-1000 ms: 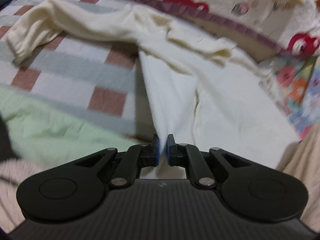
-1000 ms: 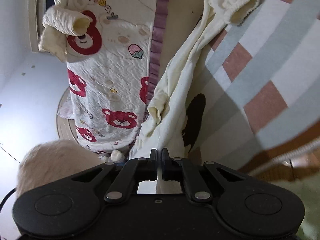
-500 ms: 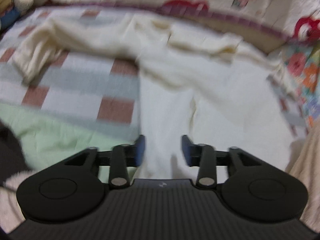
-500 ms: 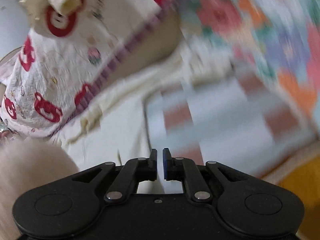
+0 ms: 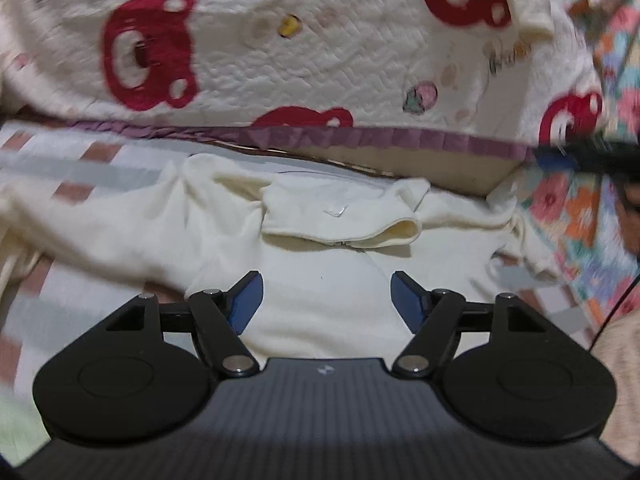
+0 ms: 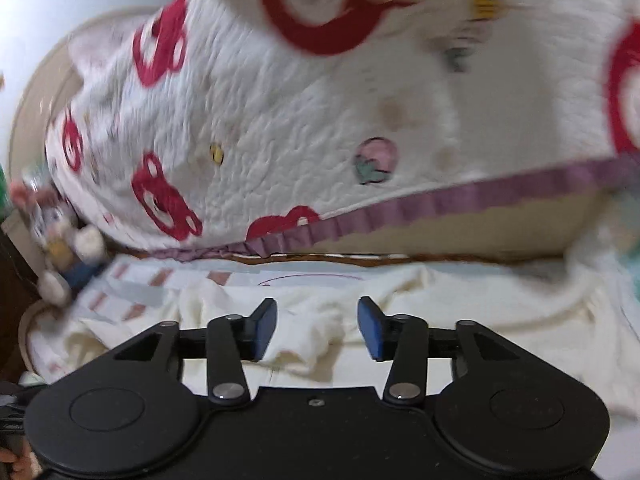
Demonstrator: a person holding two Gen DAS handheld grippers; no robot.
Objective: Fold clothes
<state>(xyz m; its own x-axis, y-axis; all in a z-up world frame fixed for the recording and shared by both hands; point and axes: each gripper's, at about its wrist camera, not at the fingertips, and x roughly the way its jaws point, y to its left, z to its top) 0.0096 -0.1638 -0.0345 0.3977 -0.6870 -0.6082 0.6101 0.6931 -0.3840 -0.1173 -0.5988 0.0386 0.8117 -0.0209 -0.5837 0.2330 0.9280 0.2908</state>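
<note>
A cream garment (image 5: 320, 280) lies spread on the checked bed cover (image 5: 72, 176), its folded collar (image 5: 340, 220) toward the far edge and a sleeve running off to the left. My left gripper (image 5: 326, 300) hovers open just above the garment's body, with nothing between its blue pads (image 5: 246, 300). In the right wrist view the same cream garment (image 6: 312, 340) is bunched below my right gripper (image 6: 317, 328), which is also open and holds nothing. Both views are motion-blurred.
A quilted blanket with red bears (image 5: 300, 52) and a purple frill (image 5: 360, 140) rises behind the garment. A floral cloth (image 5: 572, 208) lies at the right. A small plush toy (image 6: 64, 240) sits at the left by the bed's edge.
Both grippers were shut on the cream garment a second ago; both have opened and let go. Both views have swung up toward the bear blanket.
</note>
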